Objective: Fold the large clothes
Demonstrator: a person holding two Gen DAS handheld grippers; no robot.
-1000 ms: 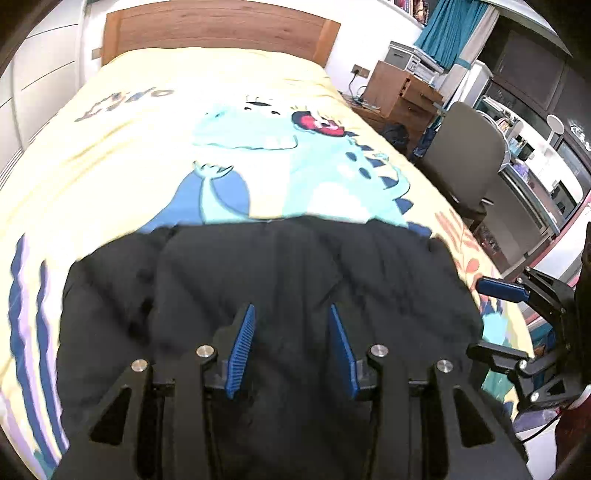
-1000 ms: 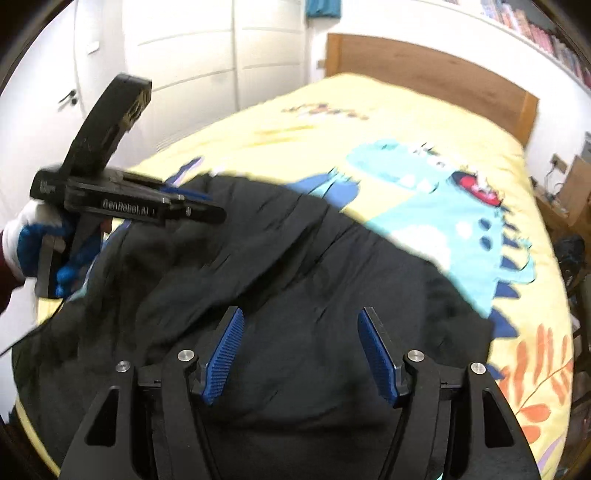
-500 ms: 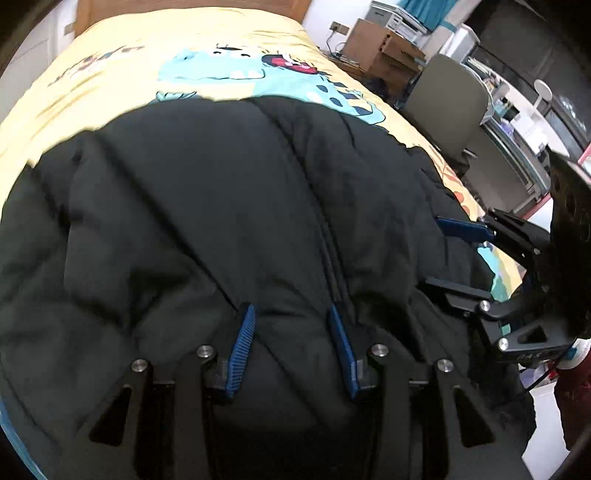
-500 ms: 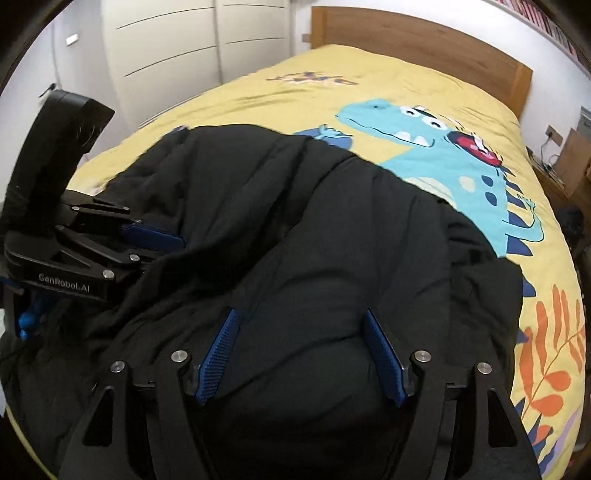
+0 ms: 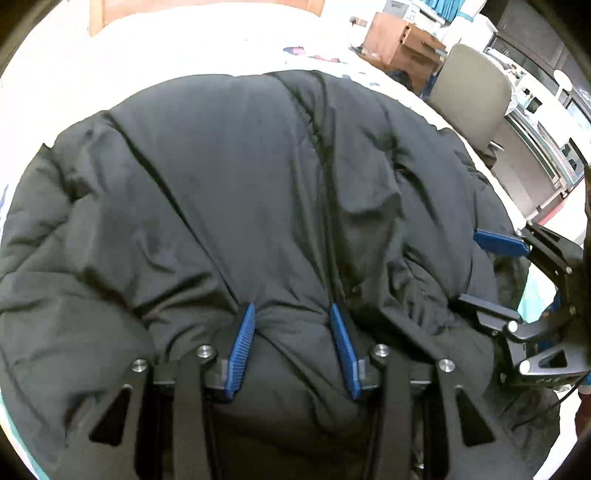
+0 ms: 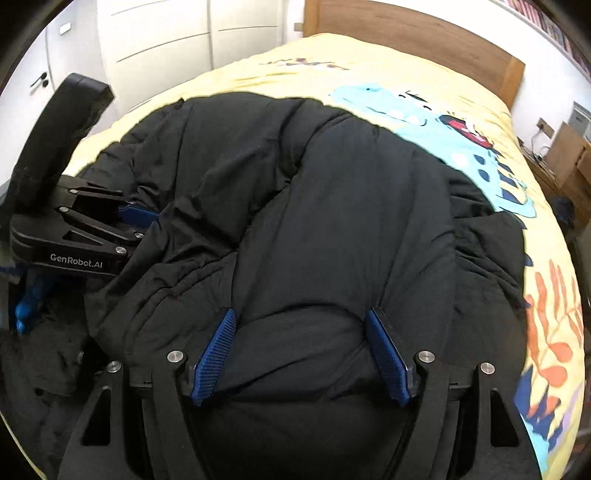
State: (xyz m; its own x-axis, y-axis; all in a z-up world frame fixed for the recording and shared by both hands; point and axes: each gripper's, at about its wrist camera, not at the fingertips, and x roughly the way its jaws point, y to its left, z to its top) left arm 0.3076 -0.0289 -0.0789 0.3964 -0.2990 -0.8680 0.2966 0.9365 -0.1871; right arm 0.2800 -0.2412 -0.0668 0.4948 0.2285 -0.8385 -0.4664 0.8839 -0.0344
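A black puffy jacket lies spread on the bed and fills most of both views. My left gripper is open, its blue pads pressed into the near edge of the jacket with padding bulging between them. My right gripper is open wider, also with a bulge of the jacket's near edge between its pads. Each gripper shows in the other's view: the right one at the jacket's right edge, the left one at its left edge.
The bed has a yellow cover with a teal dinosaur print and a wooden headboard. White wardrobe doors stand to the left. A grey chair, a wooden nightstand and a desk stand to the right.
Both grippers have come down and forward onto the jacket's near edge. The jacket now fills the views and bulges between the pads of each gripper.
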